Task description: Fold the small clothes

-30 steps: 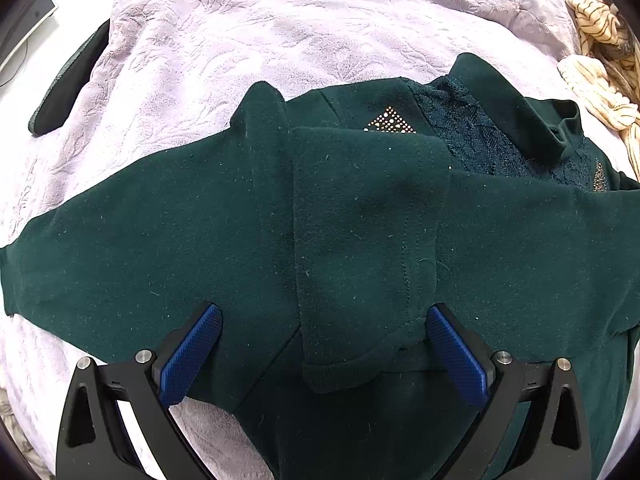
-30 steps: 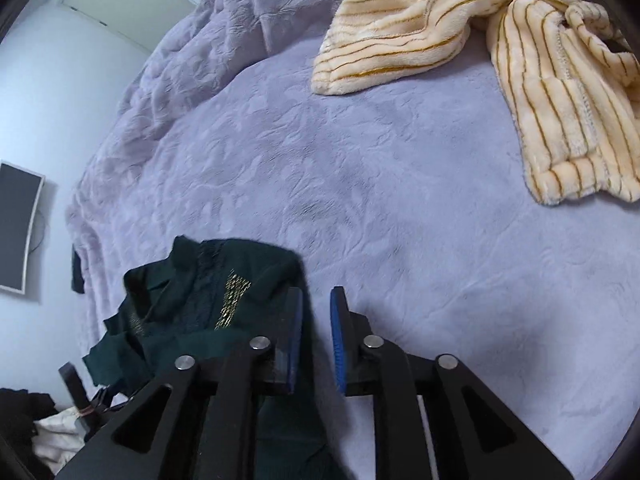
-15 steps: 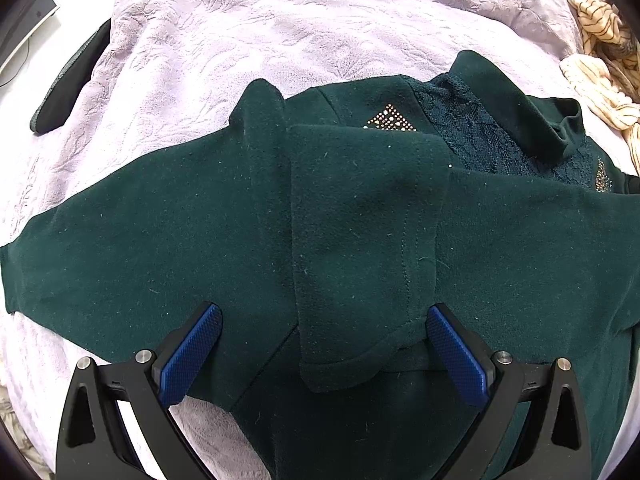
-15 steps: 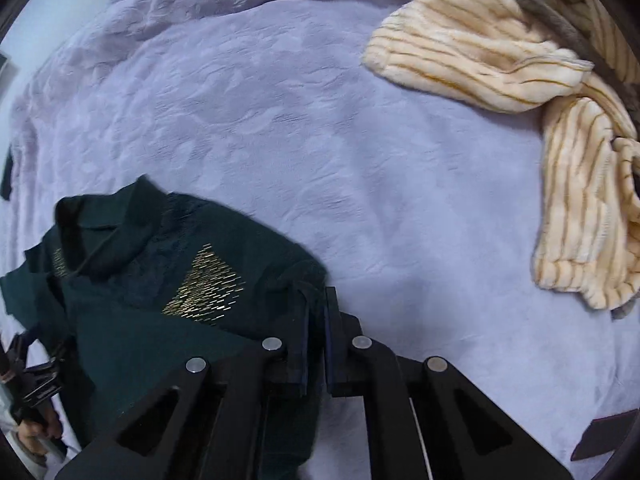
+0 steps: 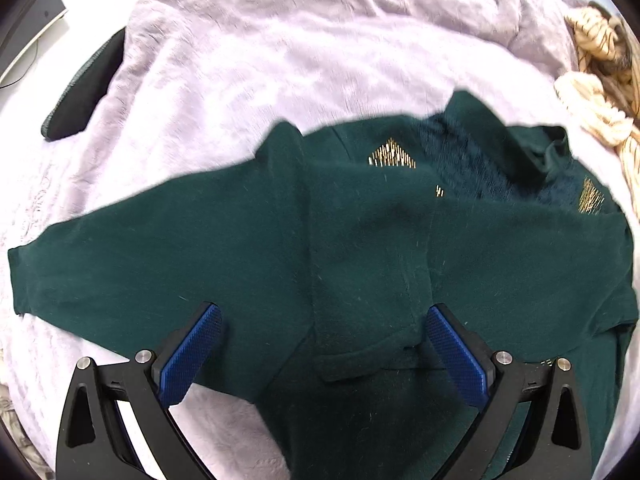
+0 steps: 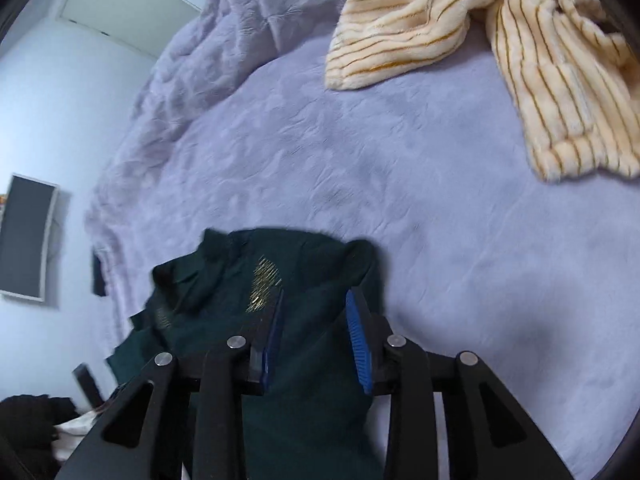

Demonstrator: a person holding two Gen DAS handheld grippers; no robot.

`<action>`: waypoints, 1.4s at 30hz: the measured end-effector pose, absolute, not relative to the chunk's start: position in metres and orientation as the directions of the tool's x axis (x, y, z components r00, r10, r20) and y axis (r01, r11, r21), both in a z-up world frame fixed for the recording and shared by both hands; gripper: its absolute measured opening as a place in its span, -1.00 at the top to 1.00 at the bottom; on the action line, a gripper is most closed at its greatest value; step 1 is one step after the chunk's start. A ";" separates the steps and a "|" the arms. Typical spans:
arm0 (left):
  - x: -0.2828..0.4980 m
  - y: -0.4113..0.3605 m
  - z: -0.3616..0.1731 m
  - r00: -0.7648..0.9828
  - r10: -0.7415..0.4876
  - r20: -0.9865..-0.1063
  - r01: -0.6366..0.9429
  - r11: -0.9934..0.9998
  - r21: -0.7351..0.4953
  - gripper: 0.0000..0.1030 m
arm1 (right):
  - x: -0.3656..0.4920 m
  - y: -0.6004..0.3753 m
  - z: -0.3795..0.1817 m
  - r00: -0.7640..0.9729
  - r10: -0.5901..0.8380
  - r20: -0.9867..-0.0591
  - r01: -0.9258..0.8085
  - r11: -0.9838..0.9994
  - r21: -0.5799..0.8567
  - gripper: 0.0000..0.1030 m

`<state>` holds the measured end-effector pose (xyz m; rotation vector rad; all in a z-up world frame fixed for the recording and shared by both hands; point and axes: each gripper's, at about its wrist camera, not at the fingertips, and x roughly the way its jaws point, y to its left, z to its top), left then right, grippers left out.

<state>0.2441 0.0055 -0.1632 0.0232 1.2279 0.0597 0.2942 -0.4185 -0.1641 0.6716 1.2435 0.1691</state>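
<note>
Fingers of the left gripper point(image 5: 322, 344) are standing wide apart and gripping nothing, hovering over the dark green top point(image 5: 248, 256). In the left wrist view this top is lying spread on the lilac blanket point(image 5: 280, 52), one sleeve point(image 5: 372, 280) folded across the body, probably to narrow it. A striped cream garment point(image 5: 592, 108) is waiting at 2 o'clock.

In the right wrist view, the right gripper point(image 6: 314, 336) is opening its jaws above the top's shoulder at 6 o'clock; fabric is lying between the blue pads point(image 6: 358, 344), apparently released there. The cream garment is lying at 1 o'clock, well apart.
</note>
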 end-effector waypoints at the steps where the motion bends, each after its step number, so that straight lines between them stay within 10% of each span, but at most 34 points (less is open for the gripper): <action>1: 0.245 0.007 -0.159 0.341 0.054 -0.938 -0.038 0.998 0.043 -1.00 | 0.281 -0.414 -0.163 0.328 0.504 -0.799 0.234 0.776 0.586 0.32; 10: 0.265 -0.019 -0.167 0.326 0.060 -0.943 0.019 0.997 0.070 -1.00 | 0.201 -0.380 -0.228 0.290 0.626 -0.724 0.426 0.593 0.684 0.31; 12: 0.266 -0.022 -0.181 0.308 0.109 -0.945 0.020 0.992 0.121 -1.00 | 0.207 -0.390 -0.231 0.370 0.598 -0.711 0.439 0.563 0.701 0.90; 17: 0.261 0.001 -0.201 0.254 0.084 -0.964 -0.017 0.996 0.083 -1.00 | 0.200 -0.390 -0.233 0.245 0.503 -0.829 0.404 0.724 0.559 0.89; 25: 0.255 -0.001 -0.185 0.285 0.101 -0.953 0.010 0.994 0.108 -1.00 | 0.210 -0.394 -0.173 0.287 0.514 -0.808 0.249 0.775 0.581 0.63; 30: 0.256 0.005 -0.177 0.295 0.098 -0.951 -0.002 0.995 0.102 -1.00 | 0.282 -0.356 -0.144 0.300 0.417 -0.858 0.002 0.899 0.438 0.02; 42: 0.256 0.032 -0.188 0.290 0.086 -0.953 -0.030 0.996 0.081 -1.00 | 0.355 -0.224 -0.193 0.122 0.194 -0.973 -0.542 0.835 0.098 0.02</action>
